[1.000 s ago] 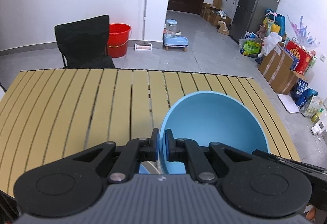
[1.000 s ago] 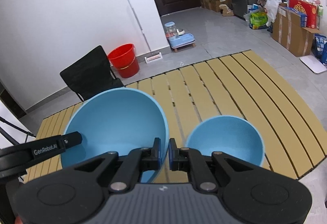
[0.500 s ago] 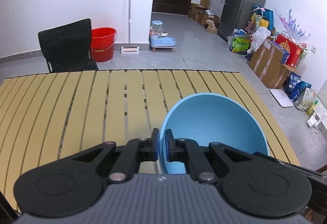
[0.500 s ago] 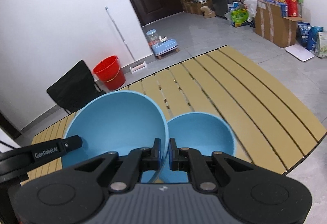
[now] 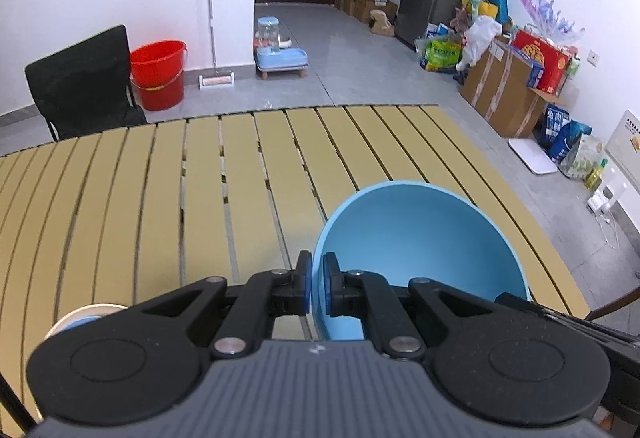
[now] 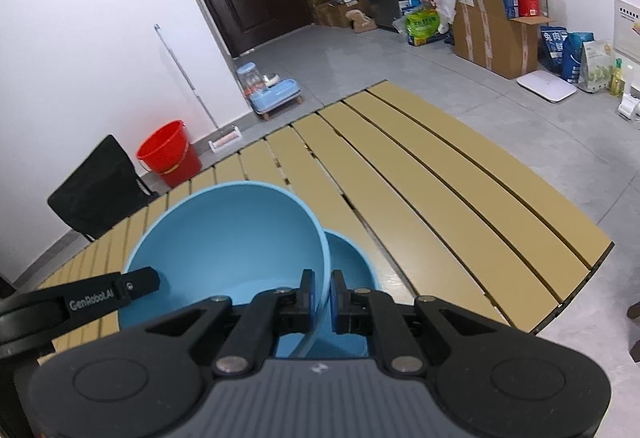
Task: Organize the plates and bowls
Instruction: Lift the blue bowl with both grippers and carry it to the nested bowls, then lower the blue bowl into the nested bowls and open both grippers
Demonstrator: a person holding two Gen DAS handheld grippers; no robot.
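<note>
My left gripper (image 5: 316, 284) is shut on the left rim of a large light-blue bowl (image 5: 420, 242), held above the slatted wooden table (image 5: 160, 198). My right gripper (image 6: 322, 296) is shut on the right rim of the same large bowl (image 6: 228, 242). In the right wrist view a smaller blue bowl (image 6: 348, 266) sits on the table (image 6: 440, 198), partly hidden under the large bowl's right edge. A white-rimmed dish (image 5: 80, 318) shows at the lower left of the left wrist view, mostly hidden behind the gripper body.
A black chair (image 5: 80, 82) and a red bucket (image 5: 160, 74) stand beyond the table's far edge. Cardboard boxes and bags (image 5: 512, 78) line the right wall. The table's right edge (image 6: 580, 266) is close by.
The large bowl has moved right, over the smaller bowl, which now lies partly under it. Both grippers stay shut on its rim.
</note>
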